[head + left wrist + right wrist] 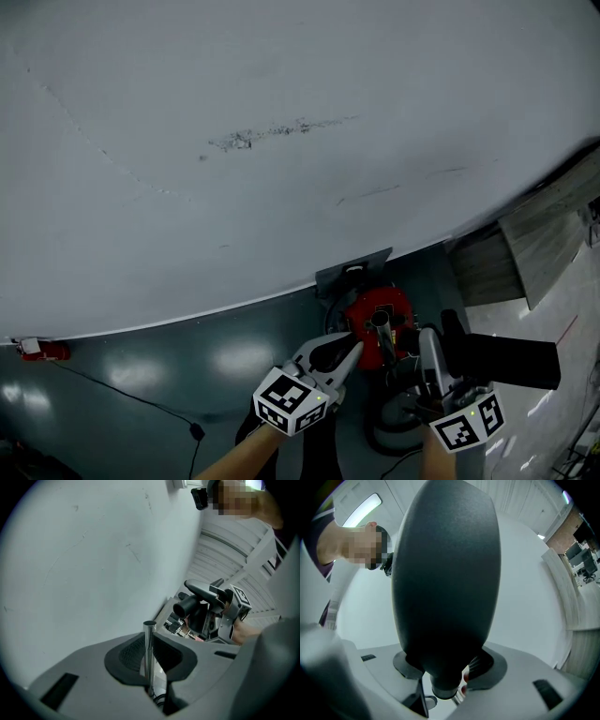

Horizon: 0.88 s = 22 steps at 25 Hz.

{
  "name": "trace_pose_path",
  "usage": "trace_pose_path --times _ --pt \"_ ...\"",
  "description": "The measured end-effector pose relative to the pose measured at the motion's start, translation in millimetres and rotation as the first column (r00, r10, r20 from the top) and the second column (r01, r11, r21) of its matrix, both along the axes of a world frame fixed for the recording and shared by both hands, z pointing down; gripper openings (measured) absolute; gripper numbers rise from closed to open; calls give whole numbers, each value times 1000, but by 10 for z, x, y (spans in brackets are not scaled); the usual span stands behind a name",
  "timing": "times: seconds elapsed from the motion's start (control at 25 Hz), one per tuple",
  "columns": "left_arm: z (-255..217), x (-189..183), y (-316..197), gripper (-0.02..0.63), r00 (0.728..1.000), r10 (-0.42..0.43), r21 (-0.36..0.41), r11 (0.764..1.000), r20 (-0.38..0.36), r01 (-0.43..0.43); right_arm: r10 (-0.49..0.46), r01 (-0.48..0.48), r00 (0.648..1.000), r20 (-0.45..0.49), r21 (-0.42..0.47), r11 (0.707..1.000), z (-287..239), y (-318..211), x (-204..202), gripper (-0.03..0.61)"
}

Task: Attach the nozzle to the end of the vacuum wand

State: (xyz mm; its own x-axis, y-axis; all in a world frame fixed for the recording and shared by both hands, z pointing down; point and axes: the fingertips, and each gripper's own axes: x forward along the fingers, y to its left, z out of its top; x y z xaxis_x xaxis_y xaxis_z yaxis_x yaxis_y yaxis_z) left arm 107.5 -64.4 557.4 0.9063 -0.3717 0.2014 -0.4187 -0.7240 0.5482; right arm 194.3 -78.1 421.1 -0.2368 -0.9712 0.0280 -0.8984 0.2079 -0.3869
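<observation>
The vacuum wand is a thin chrome tube [149, 653]. It stands upright between the pads of my left gripper [150, 670], which is shut on it just below its open tip. In the head view the tube's end [380, 324] rises in front of the red vacuum body, with my left gripper [354, 349] on its left. My right gripper [439, 349] is shut on the black nozzle [502, 361]. That nozzle [445, 588] fills the right gripper view, its narrow neck between the pads of the right gripper [447, 677]. The nozzle's round socket [182, 607] is apart from the tube tip, to its right.
A red vacuum canister [375, 307] sits on the dark floor against a large white wall [281, 141], with a grey hose [389, 431] below it. A black cable [141, 398] runs across the floor at left. Pale wooden panels [544, 234] stand at right.
</observation>
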Motion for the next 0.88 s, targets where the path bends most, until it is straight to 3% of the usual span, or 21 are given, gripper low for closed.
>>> trace_pose_path --times 0.12,0.44,0.88 --pt "59 95 -16 53 1000 -5 -4 1000 -17 5 -9 9 1000 -6 -7 1000 41 -33 11 210" --pt "242 441 -8 179 999 34 -35 999 -3 -34 -39 39 999 -16 -25 999 112 -151 -14 211" --pt "431 624 2 174 999 28 -42 999 -18 -29 -79 77 997 -26 -64 995 295 -226 -20 212"
